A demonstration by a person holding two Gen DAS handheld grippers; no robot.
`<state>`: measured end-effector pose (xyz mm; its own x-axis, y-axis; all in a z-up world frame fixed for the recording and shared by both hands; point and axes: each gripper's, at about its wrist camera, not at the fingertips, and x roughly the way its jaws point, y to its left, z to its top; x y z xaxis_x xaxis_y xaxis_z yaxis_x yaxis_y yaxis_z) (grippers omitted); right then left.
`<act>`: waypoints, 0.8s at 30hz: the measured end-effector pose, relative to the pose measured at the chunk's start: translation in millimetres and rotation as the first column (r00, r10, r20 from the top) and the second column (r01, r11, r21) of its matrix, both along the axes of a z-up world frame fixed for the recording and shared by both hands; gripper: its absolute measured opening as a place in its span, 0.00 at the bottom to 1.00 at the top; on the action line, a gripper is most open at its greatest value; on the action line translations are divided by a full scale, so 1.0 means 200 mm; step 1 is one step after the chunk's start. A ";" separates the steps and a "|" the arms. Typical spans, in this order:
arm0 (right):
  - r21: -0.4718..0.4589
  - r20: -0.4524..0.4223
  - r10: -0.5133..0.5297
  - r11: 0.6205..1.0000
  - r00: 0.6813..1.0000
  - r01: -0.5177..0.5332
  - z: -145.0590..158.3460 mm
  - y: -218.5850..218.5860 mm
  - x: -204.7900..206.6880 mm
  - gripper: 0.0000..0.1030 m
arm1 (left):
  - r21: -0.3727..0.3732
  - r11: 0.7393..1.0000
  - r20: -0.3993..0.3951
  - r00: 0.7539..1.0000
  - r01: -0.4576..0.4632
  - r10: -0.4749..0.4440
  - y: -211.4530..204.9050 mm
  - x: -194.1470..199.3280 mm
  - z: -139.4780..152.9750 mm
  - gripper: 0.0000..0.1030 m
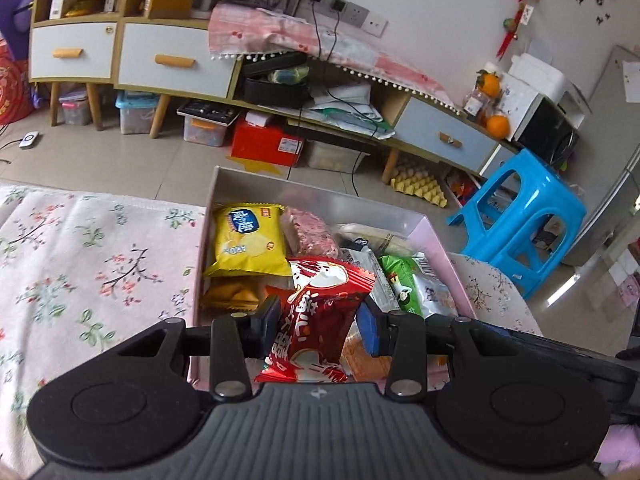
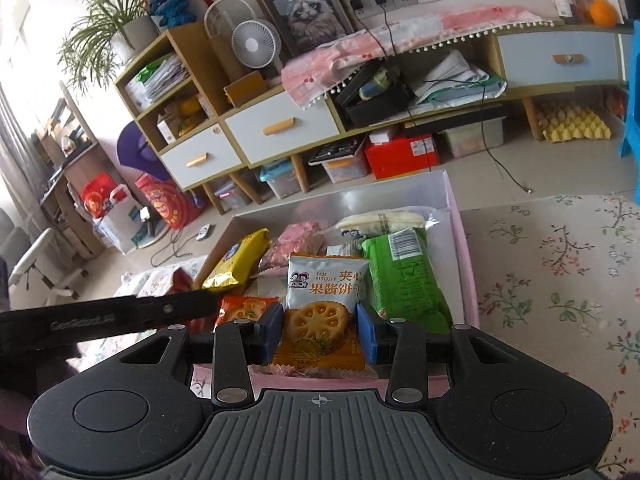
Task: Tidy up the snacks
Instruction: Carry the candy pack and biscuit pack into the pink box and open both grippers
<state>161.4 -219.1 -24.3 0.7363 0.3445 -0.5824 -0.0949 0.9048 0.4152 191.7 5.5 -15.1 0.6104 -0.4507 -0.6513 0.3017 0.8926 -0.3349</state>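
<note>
Inside the pink box (image 1: 430, 232), a yellow chip bag (image 1: 248, 240) fills the far-left corner, a green packet (image 2: 404, 280) lies along the right wall, and a pale long bun (image 2: 380, 220) rests at the far wall. Over the near edge, the left gripper (image 1: 320, 320) pinches a red snack packet (image 1: 320, 312) upright. Beside it, the right gripper (image 2: 320, 326) clamps a jam biscuit packet (image 2: 324, 300), also upright.

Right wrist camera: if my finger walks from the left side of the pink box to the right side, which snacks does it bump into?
Yellow chip bag → pink wrapped snack → jam biscuit pack, held in the right tongs → green packet. All lie in the pink box.
</note>
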 end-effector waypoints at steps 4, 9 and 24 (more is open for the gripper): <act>-0.019 -0.004 0.018 1.000 1.000 -0.019 -0.03 0.01 0.01 0.37 | 0.006 1.000 -0.006 1.000 0.014 -0.014 -0.01 0.03 -0.03 0.37; -0.019 -0.018 0.019 1.000 1.000 -0.019 -0.05 0.01 0.01 0.37 | -0.027 0.999 -0.032 0.999 0.034 -0.035 0.00 0.05 -0.05 0.37; -0.002 -0.016 0.014 1.000 1.000 -0.014 -0.04 0.00 0.01 0.43 | -0.024 0.998 -0.030 0.998 0.054 -0.055 -0.03 0.06 -0.04 0.45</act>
